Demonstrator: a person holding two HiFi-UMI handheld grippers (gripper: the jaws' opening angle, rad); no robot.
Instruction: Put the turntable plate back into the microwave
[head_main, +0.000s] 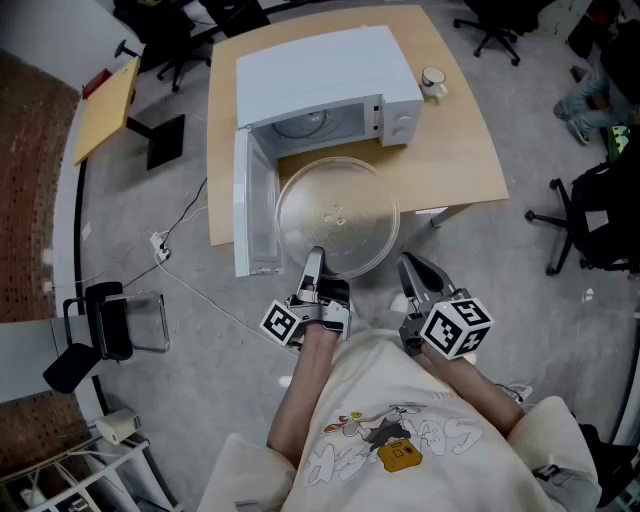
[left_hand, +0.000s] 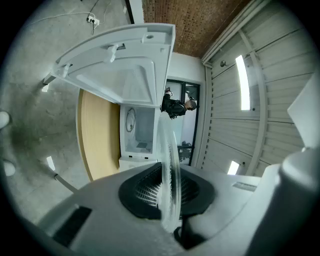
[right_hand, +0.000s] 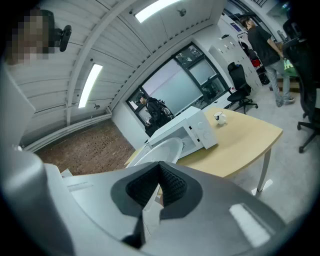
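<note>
Clear round glass turntable plate (head_main: 338, 215): held in the air in front of the white microwave oven (head_main: 330, 75), at 6 o'clock of its open cavity and over the near edge of the pale wooden tabletop (head_main: 450, 140). The white microwave door (head_main: 250, 205) is swung fully open at 9 o'clock of the plate.

Progress: judged about midway. The turntable plate is lifted and presented to the cavity mouth, but it is not yet inside. Insertion through the opening and seating on the cavity floor are left to be done.

Left gripper (head_main: 316, 262): jaws clenched on the plate's rim at about 6 o'clock. In the left gripper view the rim (left_hand: 169, 170) is seen edge-on between the ribbed black pads, and the cavity is seen straight ahead.

Right gripper (head_main: 415, 270): jaws pressed together with nothing between them. It is positioned at 4 o'clock of the plate, just beside the rim and apart from it. In the right gripper view the plate (right_hand: 160, 150) is seen ahead at 12 o'clock.

Also listed: small white mug (head_main: 433, 80), on the tabletop at 3 o'clock of the microwave.
</note>
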